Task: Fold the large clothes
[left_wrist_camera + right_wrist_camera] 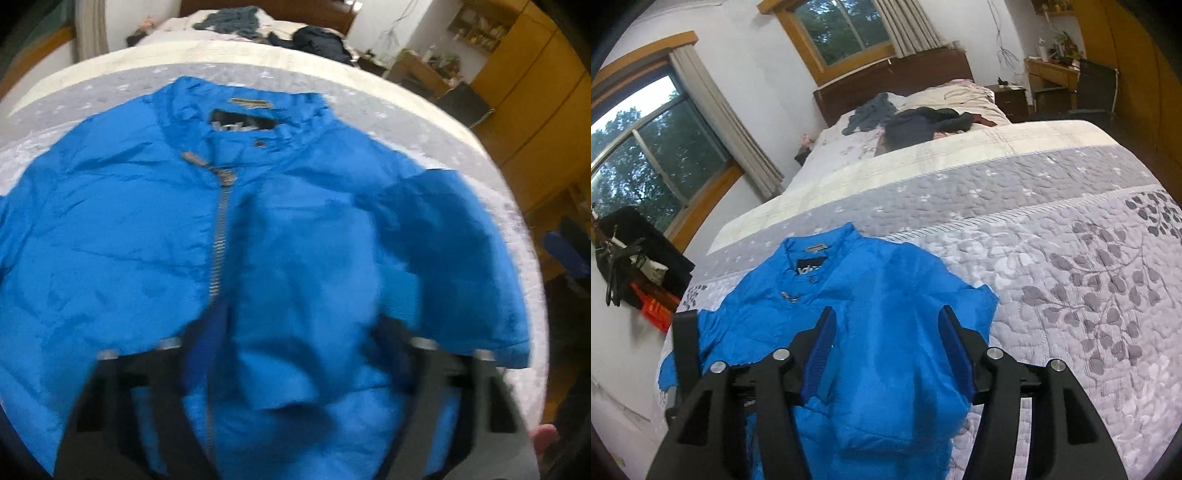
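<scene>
Left wrist view is motion-blurred: the blue jacket (280,229) is seen lying front-up on the bed (369,107), collar (243,99) at the far end, zipper (219,236) closed most of the way up. The left gripper (291,354) is spread wide over the lower front; nothing is seen clamped, though blur hides the pads. One sleeve (461,266) is already laid in over the chest on that side.

Right wrist view is sharper. The right gripper (886,350) is wide open above the jacket (879,332), blue pads (820,354) clear of the fabric, nothing held. The quilt (1071,258) lies flat around the garment.

Step is judged as early fold: sleeves and sides being brought in, hem not yet lifted. Next move likely calls for both grippers to be lowered onto the outer edge or hem and closed on the fabric only, not the quilt. Slippery, puffy shell is expected to spring back, so a firm pinch is advised.
</scene>
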`<move>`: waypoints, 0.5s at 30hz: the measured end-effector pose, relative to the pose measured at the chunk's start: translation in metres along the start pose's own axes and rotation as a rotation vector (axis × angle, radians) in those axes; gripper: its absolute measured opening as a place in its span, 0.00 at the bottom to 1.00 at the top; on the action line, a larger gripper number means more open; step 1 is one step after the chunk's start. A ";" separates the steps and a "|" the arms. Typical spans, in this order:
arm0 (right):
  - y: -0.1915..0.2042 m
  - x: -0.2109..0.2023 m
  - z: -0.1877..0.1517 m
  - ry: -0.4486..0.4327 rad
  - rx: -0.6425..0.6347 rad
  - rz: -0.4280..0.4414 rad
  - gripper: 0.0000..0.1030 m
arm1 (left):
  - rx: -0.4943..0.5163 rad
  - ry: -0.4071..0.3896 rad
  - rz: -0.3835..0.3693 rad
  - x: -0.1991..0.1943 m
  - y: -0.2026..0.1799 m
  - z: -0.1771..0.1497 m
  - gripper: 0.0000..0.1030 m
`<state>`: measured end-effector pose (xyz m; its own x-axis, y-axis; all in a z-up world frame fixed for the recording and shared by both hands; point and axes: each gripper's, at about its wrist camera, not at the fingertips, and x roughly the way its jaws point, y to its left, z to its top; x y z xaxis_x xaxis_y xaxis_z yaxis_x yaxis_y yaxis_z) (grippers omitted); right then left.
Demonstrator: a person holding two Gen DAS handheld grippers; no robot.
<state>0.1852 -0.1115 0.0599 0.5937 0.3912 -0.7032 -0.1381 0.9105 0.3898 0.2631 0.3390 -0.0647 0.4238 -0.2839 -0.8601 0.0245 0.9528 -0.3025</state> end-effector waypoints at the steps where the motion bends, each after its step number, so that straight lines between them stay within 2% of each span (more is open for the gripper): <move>1: -0.002 0.001 0.000 0.004 0.005 0.004 0.57 | 0.001 -0.008 -0.001 -0.003 0.001 0.001 0.46; 3: -0.006 0.003 0.001 0.007 0.011 0.006 0.57 | 0.005 -0.030 -0.010 -0.011 0.002 0.001 0.31; 5: -0.008 0.004 0.003 0.004 0.006 -0.003 0.57 | -0.013 -0.058 -0.035 -0.022 0.008 0.002 0.25; 6: -0.009 0.005 0.003 0.004 0.006 -0.009 0.57 | -0.022 -0.088 -0.035 -0.032 0.014 0.003 0.12; 9: -0.013 0.009 0.002 0.018 0.017 -0.021 0.57 | -0.048 -0.154 -0.070 -0.058 0.033 0.004 0.13; 12: -0.011 0.014 0.000 0.034 0.000 -0.025 0.57 | -0.085 -0.215 -0.051 -0.078 0.056 0.007 0.13; 15: -0.006 0.023 -0.003 0.066 -0.015 0.010 0.57 | -0.137 -0.217 -0.045 -0.084 0.086 0.009 0.13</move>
<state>0.1972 -0.1074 0.0395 0.5386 0.4082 -0.7370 -0.1565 0.9080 0.3886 0.2378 0.4455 -0.0149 0.6098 -0.2823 -0.7406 -0.0688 0.9120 -0.4043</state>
